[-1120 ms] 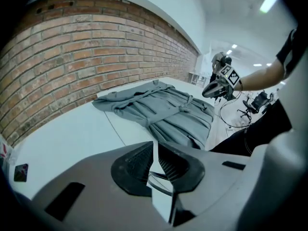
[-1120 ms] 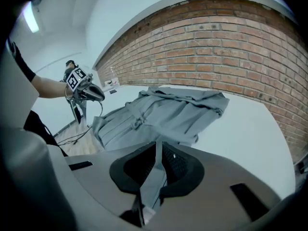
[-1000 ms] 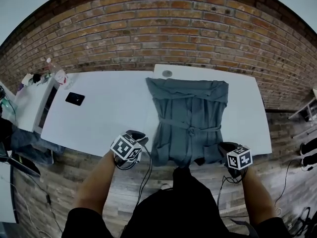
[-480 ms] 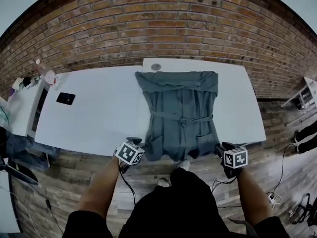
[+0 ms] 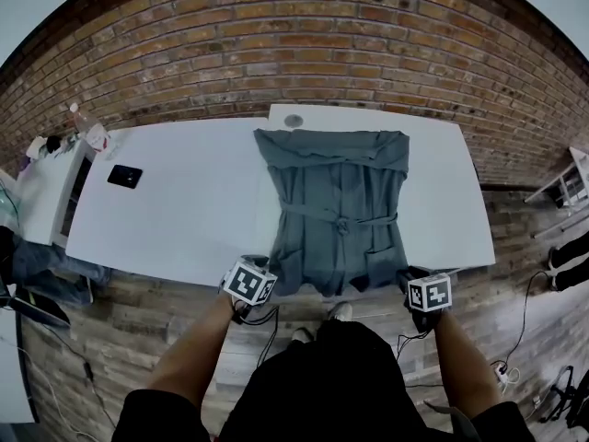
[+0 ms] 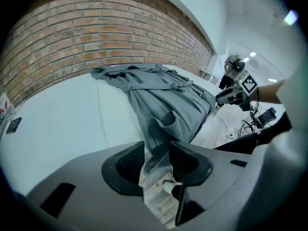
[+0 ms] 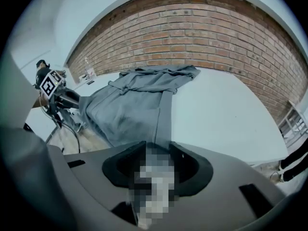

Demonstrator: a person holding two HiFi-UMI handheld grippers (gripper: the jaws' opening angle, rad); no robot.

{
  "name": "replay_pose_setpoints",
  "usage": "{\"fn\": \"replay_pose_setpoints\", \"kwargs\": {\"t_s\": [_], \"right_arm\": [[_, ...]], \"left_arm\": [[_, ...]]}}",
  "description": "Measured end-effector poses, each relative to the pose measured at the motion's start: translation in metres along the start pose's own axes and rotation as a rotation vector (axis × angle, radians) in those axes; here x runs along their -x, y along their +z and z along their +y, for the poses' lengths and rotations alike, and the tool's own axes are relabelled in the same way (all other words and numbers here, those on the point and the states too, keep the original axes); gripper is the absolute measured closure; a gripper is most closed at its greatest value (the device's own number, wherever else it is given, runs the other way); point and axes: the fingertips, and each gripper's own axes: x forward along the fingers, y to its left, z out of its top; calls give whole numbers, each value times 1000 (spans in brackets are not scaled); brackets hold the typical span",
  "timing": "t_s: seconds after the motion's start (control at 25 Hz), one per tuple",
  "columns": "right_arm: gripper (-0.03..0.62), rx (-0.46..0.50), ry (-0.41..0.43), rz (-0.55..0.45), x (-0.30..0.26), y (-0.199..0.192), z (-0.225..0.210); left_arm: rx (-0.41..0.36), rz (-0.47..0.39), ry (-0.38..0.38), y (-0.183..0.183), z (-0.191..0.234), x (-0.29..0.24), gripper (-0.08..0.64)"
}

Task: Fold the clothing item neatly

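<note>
1. Grey belted garment [image 5: 336, 210] – it lies spread flat on the white table [image 5: 175, 219], its folded-over top end towards the brick wall [image 5: 304, 53] and its hem hanging over the near edge. A belt is tied in a knot at the waist [image 5: 339, 225], with a patch pocket on either side below it.
2. Left gripper [image 6: 156, 150] – it is held at the hem's left corner, just off the table's near edge. Its jaws have just been opening and stand apart. The corner of the cloth hangs loose between the pads [image 6: 129, 161], with wooden floor [image 5: 120, 339] visible through the gap.
3. Right gripper [image 7: 159, 150] – it is held at the hem's right corner. Its jaws have also just been opening and stand apart. The garment's edge runs down into the gap, and the pads [image 7: 188, 165] do not clamp it.
4. Marker cubes – one sits on top of each gripper, left [image 5: 249, 282] and right [image 5: 429, 293], both level with the hanging hem.
5. Other things on the table, well apart from the garment: a black phone [image 5: 124, 176] to the left and a bottle [image 5: 87, 127] at the far left corner. A small round grey disc [image 5: 294, 121] lies just beyond the garment's top edge.
</note>
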Motion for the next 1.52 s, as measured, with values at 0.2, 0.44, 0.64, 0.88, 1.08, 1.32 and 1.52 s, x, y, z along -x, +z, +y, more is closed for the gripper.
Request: {"fn": "replay_pose_setpoints", "kwargs": {"t_s": [0.2,0.44,0.64,0.88,1.08,1.32,1.52], "right_arm": [[457,-8,-67,29,-3,0,-4],[482,134,-202,113,-7,0,-2],[505,125,-183,133,-8,1,1],[549,53,-23,67,-4,12,16],[551,62,134,-27,13,37,38],[551,29,226,-157,36,82,44],[551,33,240,-258,54,135,36]], "left_arm": [[-29,44,48,0,3,-3,408],[-31,116,113,6,-2,-4,420],[-52,165,106,5,-10,-7,503],[124,106,-9,3,-8,-5,532],[139,11,-95,22,-14,14,532],[218,-141,-159,57,-7,45,533],[273,-243,-177,95,15,70,534]]}}
